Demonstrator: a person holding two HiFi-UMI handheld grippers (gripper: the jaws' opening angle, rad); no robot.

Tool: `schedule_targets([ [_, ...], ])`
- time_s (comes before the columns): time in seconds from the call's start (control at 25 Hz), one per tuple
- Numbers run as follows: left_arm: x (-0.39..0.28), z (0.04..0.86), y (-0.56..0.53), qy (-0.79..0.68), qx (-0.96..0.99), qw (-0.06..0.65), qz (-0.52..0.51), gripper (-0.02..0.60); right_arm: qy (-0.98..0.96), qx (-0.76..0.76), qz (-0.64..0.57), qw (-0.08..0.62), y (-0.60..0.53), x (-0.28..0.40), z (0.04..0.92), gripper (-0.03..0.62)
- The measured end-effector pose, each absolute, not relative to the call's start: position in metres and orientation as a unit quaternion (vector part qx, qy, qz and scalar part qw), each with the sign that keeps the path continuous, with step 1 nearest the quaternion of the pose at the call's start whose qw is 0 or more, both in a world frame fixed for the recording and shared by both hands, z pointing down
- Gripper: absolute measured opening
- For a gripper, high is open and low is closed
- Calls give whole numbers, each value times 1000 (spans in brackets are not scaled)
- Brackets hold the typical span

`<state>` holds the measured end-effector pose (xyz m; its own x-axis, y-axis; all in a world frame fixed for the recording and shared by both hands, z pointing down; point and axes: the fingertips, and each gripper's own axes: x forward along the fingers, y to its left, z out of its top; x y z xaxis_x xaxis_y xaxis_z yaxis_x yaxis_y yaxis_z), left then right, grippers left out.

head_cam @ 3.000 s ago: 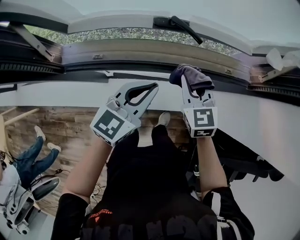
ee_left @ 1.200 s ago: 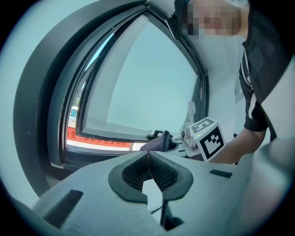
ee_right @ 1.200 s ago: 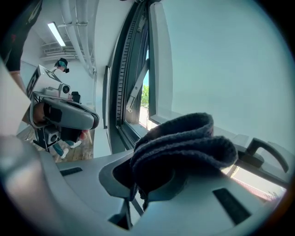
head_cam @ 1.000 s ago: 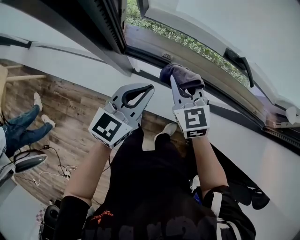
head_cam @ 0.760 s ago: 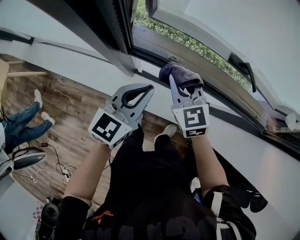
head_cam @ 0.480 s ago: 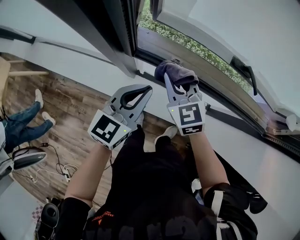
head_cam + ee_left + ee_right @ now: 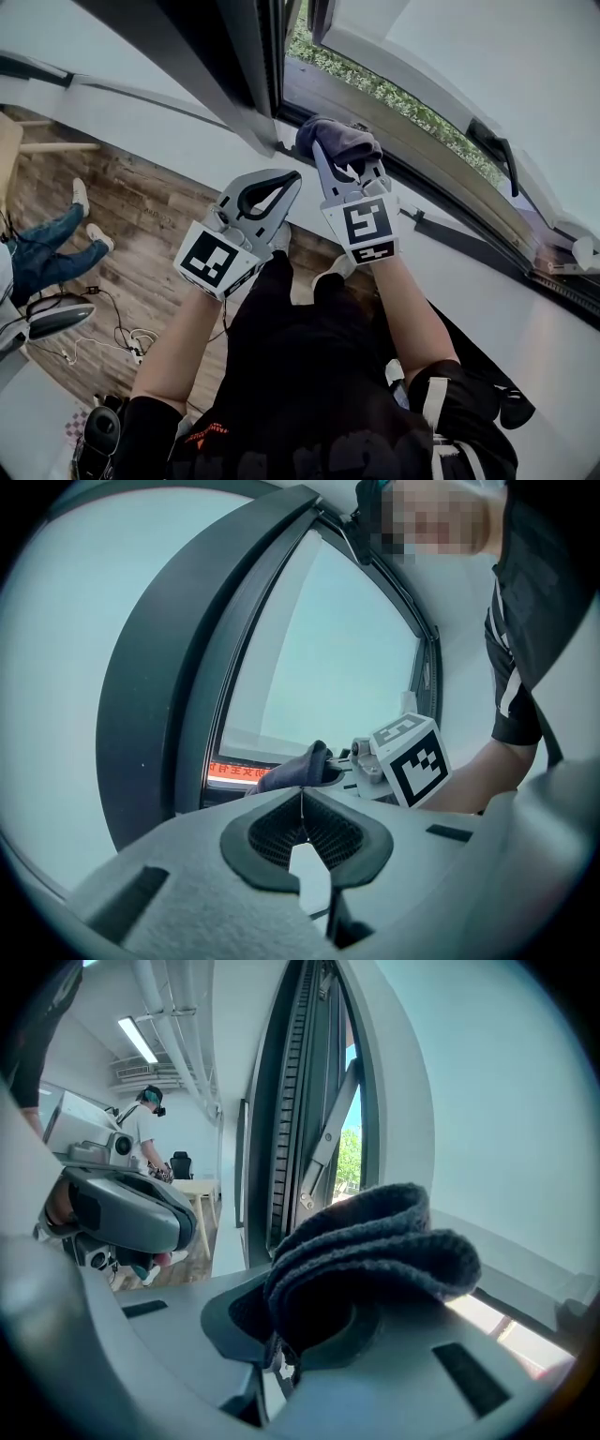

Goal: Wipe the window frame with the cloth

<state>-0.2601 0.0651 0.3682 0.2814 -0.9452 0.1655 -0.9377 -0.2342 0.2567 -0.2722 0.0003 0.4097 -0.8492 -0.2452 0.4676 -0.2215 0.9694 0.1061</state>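
Cloth (image 7: 337, 141) pinched in the right gripper (image 7: 347, 161), forearm held up at the window frame (image 7: 251, 103); left gripper (image 7: 287, 182) pressed together alongside.

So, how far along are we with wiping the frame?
Done: the folded dark grey cloth is clamped in the right tongs. In hand: the cloth is at the lower corner of the dark window frame. Left: nothing shows which stretches are clean, so assume most of it remains. The left tongs are shut and empty.
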Motion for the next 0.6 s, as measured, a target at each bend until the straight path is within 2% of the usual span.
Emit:
schedule_targets([
  [0.6,-269,367,63,-600,787,144,4,21,-970,96,-17,224,13,-299,401,32],
])
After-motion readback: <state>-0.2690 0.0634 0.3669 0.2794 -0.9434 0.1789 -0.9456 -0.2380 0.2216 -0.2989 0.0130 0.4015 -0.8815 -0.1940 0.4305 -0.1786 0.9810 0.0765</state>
